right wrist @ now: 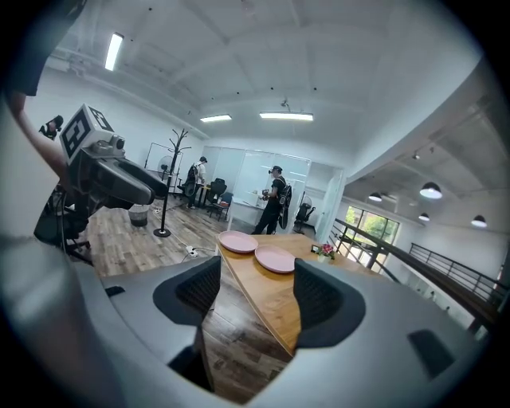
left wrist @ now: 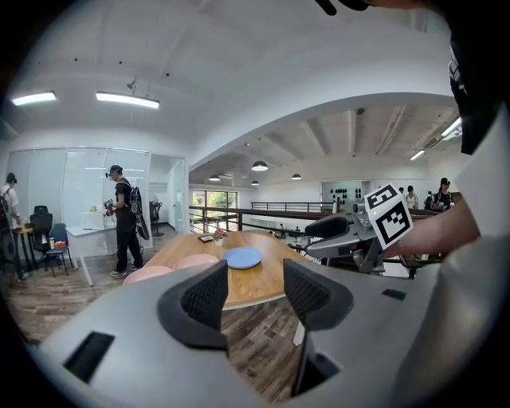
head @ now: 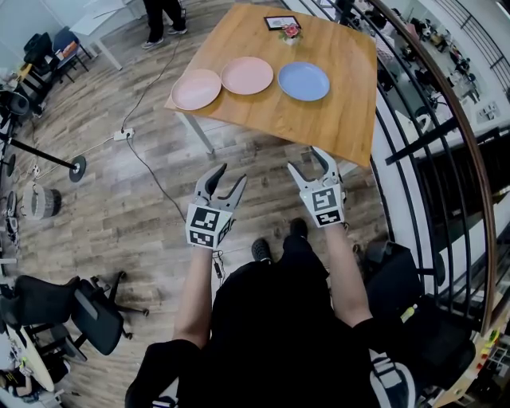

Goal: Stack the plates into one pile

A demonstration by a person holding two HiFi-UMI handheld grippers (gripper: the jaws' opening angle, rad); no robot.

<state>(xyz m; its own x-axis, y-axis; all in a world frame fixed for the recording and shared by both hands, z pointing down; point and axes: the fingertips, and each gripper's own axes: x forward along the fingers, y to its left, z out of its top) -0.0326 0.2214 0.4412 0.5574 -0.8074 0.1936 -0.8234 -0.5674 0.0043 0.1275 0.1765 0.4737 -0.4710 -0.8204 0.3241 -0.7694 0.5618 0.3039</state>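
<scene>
Three plates lie in a row on the wooden table (head: 335, 119): a pink plate (head: 196, 88) at the left, a second pink plate (head: 247, 75) in the middle and a blue plate (head: 304, 80) at the right. My left gripper (head: 226, 184) and right gripper (head: 313, 165) hang over the floor, short of the table's near edge. Both stand open with nothing between the jaws. The left gripper view shows the blue plate (left wrist: 242, 257) and the pink ones (left wrist: 196, 261) ahead. The right gripper view shows both pink plates (right wrist: 275, 258).
A small flower pot (head: 290, 32) and a dark framed card (head: 282, 21) sit at the table's far end. A black railing (head: 430, 127) runs along the right. Cables (head: 143, 159), a stand and office chairs (head: 88, 307) occupy the floor at left. A person (head: 163, 20) stands beyond the table.
</scene>
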